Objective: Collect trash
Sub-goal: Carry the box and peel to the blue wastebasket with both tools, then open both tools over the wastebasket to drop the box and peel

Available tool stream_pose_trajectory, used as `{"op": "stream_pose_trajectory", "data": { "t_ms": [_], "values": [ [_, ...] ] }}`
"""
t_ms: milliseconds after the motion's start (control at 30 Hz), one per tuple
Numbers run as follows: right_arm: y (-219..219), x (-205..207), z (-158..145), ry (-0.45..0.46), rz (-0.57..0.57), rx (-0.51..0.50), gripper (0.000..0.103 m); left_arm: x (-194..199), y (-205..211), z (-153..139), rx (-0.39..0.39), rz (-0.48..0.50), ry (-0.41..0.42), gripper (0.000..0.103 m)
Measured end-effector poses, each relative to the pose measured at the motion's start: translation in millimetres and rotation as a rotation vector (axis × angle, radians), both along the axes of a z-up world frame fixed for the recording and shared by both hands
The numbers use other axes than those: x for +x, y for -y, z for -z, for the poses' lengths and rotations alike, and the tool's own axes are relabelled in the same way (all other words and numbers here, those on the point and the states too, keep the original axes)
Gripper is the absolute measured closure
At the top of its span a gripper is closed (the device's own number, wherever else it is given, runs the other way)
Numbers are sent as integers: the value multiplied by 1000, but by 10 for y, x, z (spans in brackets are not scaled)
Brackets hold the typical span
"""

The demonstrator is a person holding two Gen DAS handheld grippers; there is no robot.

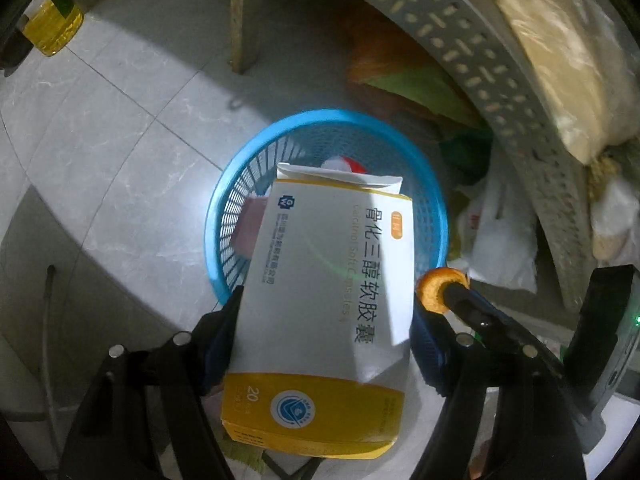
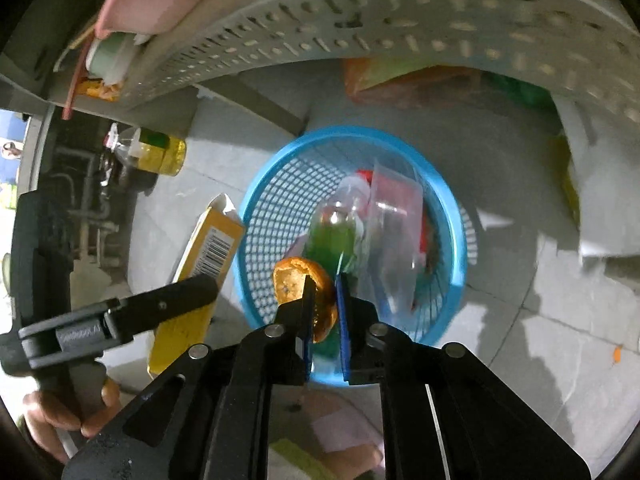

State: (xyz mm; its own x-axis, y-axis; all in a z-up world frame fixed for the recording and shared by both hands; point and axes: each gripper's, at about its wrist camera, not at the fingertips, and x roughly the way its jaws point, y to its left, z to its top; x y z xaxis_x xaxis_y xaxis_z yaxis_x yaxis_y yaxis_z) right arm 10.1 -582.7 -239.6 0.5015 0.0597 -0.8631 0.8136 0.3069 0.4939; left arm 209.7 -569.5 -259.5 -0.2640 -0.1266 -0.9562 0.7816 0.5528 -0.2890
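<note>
Landmark: blue basket (image 1: 430,184) (image 2: 276,200), round, mesh-walled, standing on the pale tiled floor (image 1: 120,128).
Left gripper (image 1: 324,316) (image 2: 192,286): clenched on the medicine box, one finger on each long edge.
Medicine box (image 1: 328,280) (image 2: 208,248): white and yellow, end flap open, held above the basket's near rim and tilted toward its opening; from the right wrist view, just beside the basket's left wall.
Right gripper (image 2: 324,292) (image 1: 448,292): grasping the orange peel piece between narrowly parted blue pads, above the basket's near rim.
Orange peel piece (image 2: 292,276) (image 1: 432,288): pinched at one edge, hanging over the basket's near side.
Inside the basket: clear plastic bottle (image 2: 340,216) with green label, clear plastic container (image 2: 396,216), something red beneath; details blurred.
Beyond the basket: grey perforated shelf (image 1: 460,40) (image 2: 360,32), curving overhead, with an orange-and-green bag (image 1: 400,72) on the floor beneath.
Left of the basket: bottle of yellow liquid (image 2: 160,152) (image 1: 52,28), well apart.
Right of the basket: white plastic bag (image 1: 500,240), near the rim.
</note>
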Motion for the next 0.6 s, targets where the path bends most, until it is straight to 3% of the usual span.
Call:
{"op": "stream_pose_trajectory", "data": {
  "t_ms": [67,133,233,433,600],
  "values": [
    [-10,18,34,-6,3,-6,69,6,28,68,15,-6,-9,28],
    [-21,-8,7,-6,8,-23,61,31,25,81,8,-33,-39,24],
    [-45,-61,-24,8,8,-41,56,42,22,51,-27,-47,-58,17],
    [-89,-246,-121,13,40,-69,55,36,-70,-124,-54,-60,-59,17],
    [-205,-453,-302,19,53,-92,54,-8,-235,-547,-132,-41,-55,17]
  ]
}}
